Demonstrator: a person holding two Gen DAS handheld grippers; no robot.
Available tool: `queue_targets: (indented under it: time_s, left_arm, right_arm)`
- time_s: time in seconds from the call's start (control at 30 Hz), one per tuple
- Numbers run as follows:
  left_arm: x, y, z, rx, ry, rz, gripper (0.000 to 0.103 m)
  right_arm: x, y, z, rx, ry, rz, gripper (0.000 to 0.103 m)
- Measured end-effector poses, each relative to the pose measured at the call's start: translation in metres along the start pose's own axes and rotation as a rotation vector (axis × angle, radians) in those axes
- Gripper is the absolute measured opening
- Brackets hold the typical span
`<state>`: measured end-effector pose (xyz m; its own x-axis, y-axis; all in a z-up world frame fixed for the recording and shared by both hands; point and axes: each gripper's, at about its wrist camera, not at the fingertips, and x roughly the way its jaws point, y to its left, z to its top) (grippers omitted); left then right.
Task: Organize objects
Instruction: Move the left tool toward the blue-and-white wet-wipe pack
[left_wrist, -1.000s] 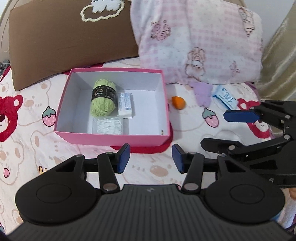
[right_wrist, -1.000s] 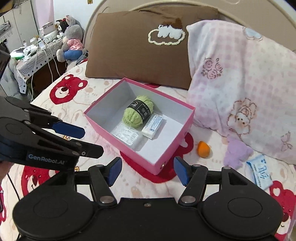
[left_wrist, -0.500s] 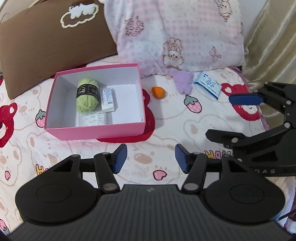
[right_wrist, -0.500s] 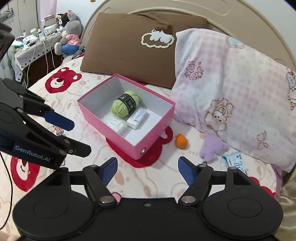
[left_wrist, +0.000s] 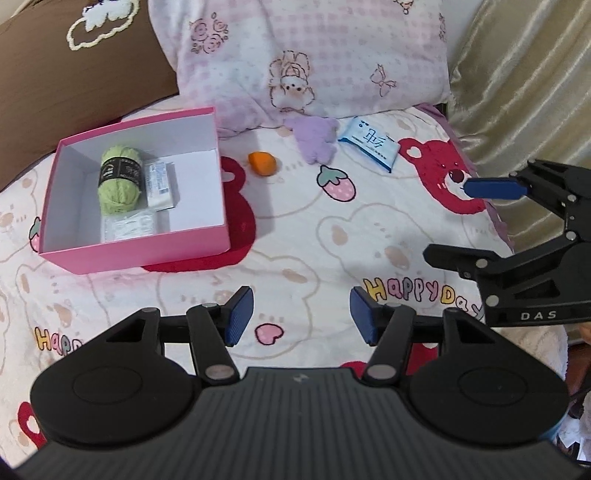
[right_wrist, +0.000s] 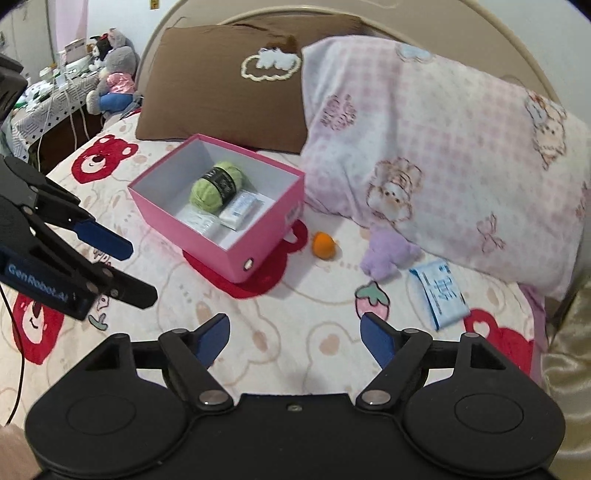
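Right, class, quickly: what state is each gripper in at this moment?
Left gripper: open, nothing between its pads; jaws have just been opening.
Right gripper: open, holding nothing; jaws have just been opening wider.

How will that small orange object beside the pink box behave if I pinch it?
The orange object looks rounded and egg-shaped, so it may roll or squirt sideways from the pads. It seems small and probably light. It lies on soft bedding, which may give under pressure.

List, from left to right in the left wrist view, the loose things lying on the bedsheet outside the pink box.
Small orange egg-shaped sponge → fluffy lilac plush toy → blue-and-white tissue packet.
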<state>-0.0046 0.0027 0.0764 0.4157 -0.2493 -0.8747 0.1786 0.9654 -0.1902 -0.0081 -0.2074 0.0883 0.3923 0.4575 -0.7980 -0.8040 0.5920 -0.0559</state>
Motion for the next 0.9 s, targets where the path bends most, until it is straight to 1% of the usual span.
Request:
queue_targets:
  time_s: [0.13,0.27,0.37,0.43,0.6,0.67,0.77,0.9]
  left_arm:
    - [0.01,-0.007,0.0,0.0,-0.01,-0.016,0.057]
    - [0.022,-0.015,0.003,0.006,-0.018,-0.017,0.064]
    - [0.033,-0.017,0.009,-0.014,-0.001,-0.04,0.064]
    - [0.039,-0.018,0.012,-0.022,0.007,-0.044,0.064]
    - [0.056,-0.025,0.022,0.0,0.007,-0.016,0.066]
    - [0.063,-0.029,0.027,0.016,0.004,-0.001,0.068]
    - [0.074,-0.037,0.035,0.053,-0.002,0.022,0.068]
    - [0.092,-0.046,0.047,0.065,-0.003,0.012,0.07]
  right_arm:
    - [0.001,-0.018,-0.014,0.05,-0.017,0.008,0.084]
    - [0.003,-0.034,-0.026,0.077,-0.051,0.009,0.088]
    - [0.01,-0.043,-0.034,0.088,-0.061,0.0,0.088]
    - [0.015,-0.05,-0.04,0.092,-0.053,-0.024,0.088]
    - [0.027,-0.068,-0.054,0.157,-0.037,-0.023,0.09]
    - [0.03,-0.074,-0.059,0.173,-0.044,-0.035,0.093]
    - [0.035,-0.085,-0.065,0.199,-0.063,-0.039,0.093]
    - [0.044,-0.098,-0.071,0.233,-0.082,-0.064,0.093]
